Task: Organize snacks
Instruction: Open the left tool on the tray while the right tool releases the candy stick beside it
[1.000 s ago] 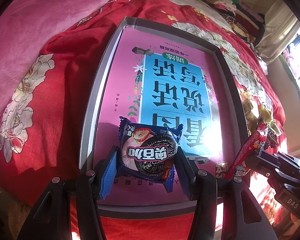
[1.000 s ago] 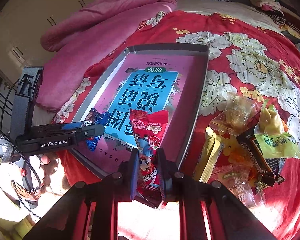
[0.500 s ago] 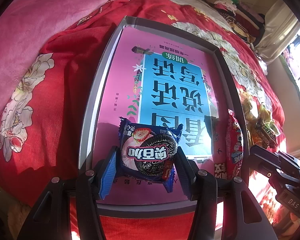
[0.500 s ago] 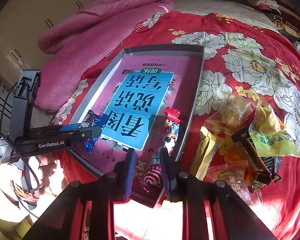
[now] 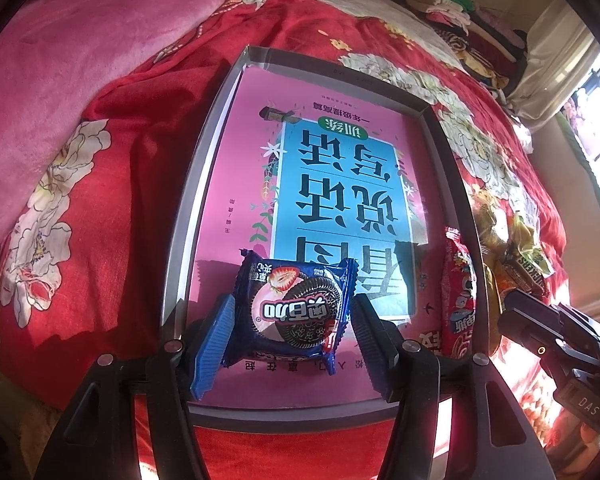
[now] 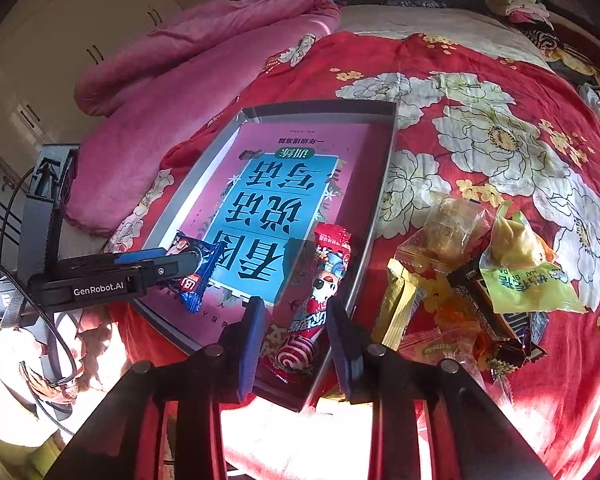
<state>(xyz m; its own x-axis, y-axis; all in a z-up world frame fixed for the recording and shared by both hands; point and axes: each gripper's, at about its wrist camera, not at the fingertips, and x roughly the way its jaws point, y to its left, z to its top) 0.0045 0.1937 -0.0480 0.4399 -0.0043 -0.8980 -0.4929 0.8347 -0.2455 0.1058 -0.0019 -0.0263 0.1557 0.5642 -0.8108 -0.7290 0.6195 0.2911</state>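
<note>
A grey tray [image 5: 196, 200] lined with a pink and blue book cover lies on the red floral bedspread. A blue cookie packet [image 5: 296, 312] rests on its near left part, between the fingers of my left gripper [image 5: 294, 308]. Those jaws are opening and the pads stand just at the packet's sides. A long red candy packet [image 6: 320, 304] lies along the tray's right wall [image 6: 380, 184]. My right gripper [image 6: 295, 306] straddles its lower end with jaws opening, a gap on each side.
Right of the tray lies a pile of loose snacks: a yellow-green bag [image 6: 528, 272], a clear bag [image 6: 452, 236], a yellow stick pack [image 6: 400, 308] and a dark bar [image 6: 496, 312]. A pink blanket [image 6: 204, 64] lies to the left. Folded clothes [image 5: 460, 16] sit at the far end.
The right gripper brought the red packet down into the tray's right side and let it go, its jaws parting. The left jaws widened slightly around the cookie packet.
</note>
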